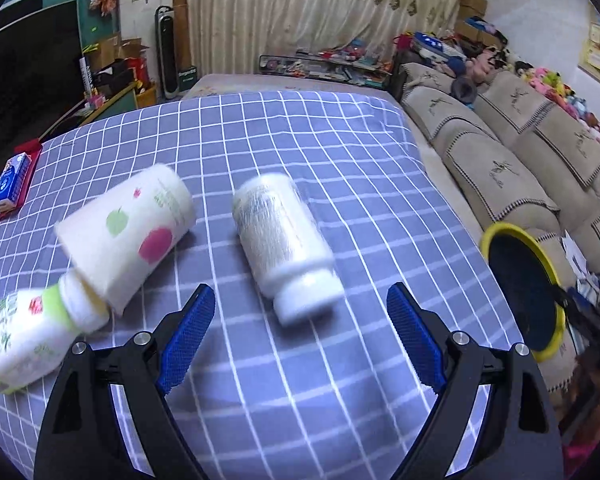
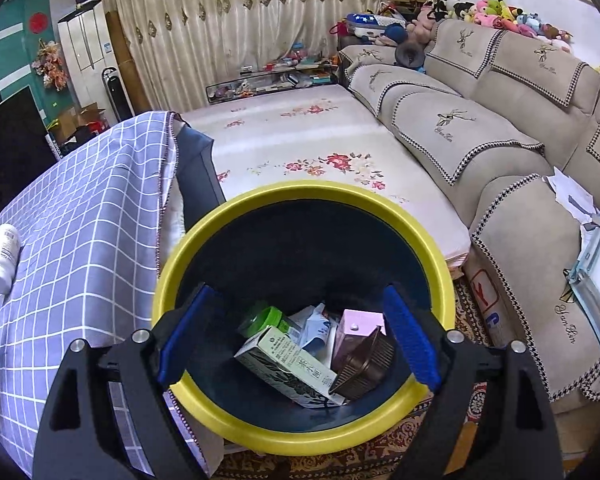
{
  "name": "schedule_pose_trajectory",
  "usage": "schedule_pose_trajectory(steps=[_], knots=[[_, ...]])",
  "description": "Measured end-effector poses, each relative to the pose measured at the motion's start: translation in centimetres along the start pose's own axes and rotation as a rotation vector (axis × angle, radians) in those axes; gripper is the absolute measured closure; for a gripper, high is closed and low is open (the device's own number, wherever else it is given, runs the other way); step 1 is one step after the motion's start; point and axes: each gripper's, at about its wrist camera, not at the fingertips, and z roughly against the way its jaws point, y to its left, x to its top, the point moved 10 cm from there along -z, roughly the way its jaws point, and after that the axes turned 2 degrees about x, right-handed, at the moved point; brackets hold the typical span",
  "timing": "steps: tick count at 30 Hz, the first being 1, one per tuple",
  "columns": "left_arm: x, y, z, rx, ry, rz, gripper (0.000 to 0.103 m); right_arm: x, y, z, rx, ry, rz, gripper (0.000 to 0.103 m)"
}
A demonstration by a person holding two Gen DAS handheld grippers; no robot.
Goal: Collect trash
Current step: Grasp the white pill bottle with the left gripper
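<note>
Blue-and-white checked tablecloth: white plastic bottle lying, somewhat blurred. Beige sofa beyond. Yellow-rimmed dark bin holding cartons. Left gripper, right gripper: jaws apart, empty.

Left wrist view: close above the checked tablecloth, angled down and forward between open fingers, toward the curtain and sofa. Right wrist view: close over the yellow-rimmed bin, angled down into it. Shared: bin, tablecloth, white bottle, sofa, curtain.
</note>
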Motion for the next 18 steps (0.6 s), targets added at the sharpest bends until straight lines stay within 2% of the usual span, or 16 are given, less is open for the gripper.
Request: schedule_pose_trajectory(steps=[8, 18], knots=[[2.2, 0.0, -3.0, 0.041, 0.037, -0.001, 0.018, 0.0, 0.8, -0.3, 0.029, 0.001, 0.003, 0.021], [3.2, 0.0, -6.6, 0.101, 0.090, 0.002, 0.036, -0.1, 0.6, -0.6, 0.043, 0.003, -0.010, 0.021]])
